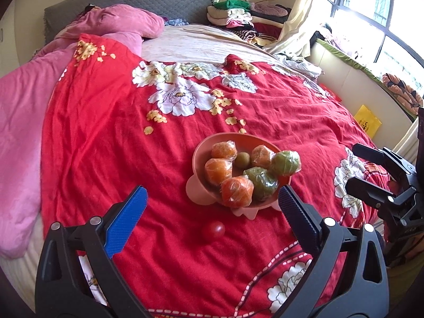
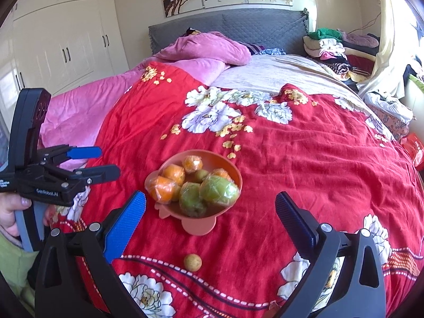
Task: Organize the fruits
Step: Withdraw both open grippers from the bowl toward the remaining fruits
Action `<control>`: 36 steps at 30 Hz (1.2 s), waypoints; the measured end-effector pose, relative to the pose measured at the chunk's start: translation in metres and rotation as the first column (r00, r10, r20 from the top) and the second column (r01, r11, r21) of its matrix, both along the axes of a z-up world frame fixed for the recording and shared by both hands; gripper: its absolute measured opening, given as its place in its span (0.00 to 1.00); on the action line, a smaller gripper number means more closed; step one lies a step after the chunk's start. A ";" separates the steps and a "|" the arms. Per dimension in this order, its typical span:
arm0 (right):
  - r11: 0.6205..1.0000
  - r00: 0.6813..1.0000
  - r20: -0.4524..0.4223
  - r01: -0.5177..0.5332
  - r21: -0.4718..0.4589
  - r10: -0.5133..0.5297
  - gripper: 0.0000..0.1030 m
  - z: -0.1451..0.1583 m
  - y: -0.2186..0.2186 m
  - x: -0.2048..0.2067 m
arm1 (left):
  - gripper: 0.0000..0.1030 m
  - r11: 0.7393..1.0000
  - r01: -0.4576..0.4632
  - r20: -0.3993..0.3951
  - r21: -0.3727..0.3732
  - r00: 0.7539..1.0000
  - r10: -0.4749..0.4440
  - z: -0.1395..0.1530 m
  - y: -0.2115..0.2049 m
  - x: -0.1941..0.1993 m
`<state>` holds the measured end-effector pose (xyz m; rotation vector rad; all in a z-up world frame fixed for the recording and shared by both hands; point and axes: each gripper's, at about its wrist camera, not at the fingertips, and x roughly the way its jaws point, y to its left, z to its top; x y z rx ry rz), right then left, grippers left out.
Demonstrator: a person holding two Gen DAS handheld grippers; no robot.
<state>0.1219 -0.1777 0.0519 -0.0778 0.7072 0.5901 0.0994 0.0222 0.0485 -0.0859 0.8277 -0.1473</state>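
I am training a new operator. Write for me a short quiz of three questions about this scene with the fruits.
1. True or false: the pink bowl holds only orange fruits.
2. In the left wrist view, what lies loose on the red bedcover before the bowl? A) a small red fruit B) a banana C) a spoon
3. Fill in: the right gripper has its jaws ____.

Key: 1 false, green ones too; 2 A; 3 open.

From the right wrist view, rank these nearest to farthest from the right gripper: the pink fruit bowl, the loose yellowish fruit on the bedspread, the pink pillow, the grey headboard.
1. Loose yellowish fruit: on the red bedspread, just ahead of the right gripper, slightly left of centre.
2. Pink fruit bowl: just beyond it, holding wrapped fruit.
3. Pink pillow: far end, left side.
4. Grey headboard: behind the pillow, against the wall.
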 end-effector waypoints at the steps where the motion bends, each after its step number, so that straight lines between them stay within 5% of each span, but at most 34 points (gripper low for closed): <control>1: 1.000 1.000 -0.003 -0.002 -0.002 0.002 0.95 -0.001 0.001 -0.001 | 0.90 1.000 -0.002 -0.003 0.001 1.000 0.002 -0.002 0.001 -0.002; 36: 0.995 0.990 -0.122 -0.076 -0.064 0.068 0.95 -0.051 0.022 -0.023 | 0.90 1.000 0.006 -0.111 0.004 0.994 -0.006 -0.044 0.002 -0.021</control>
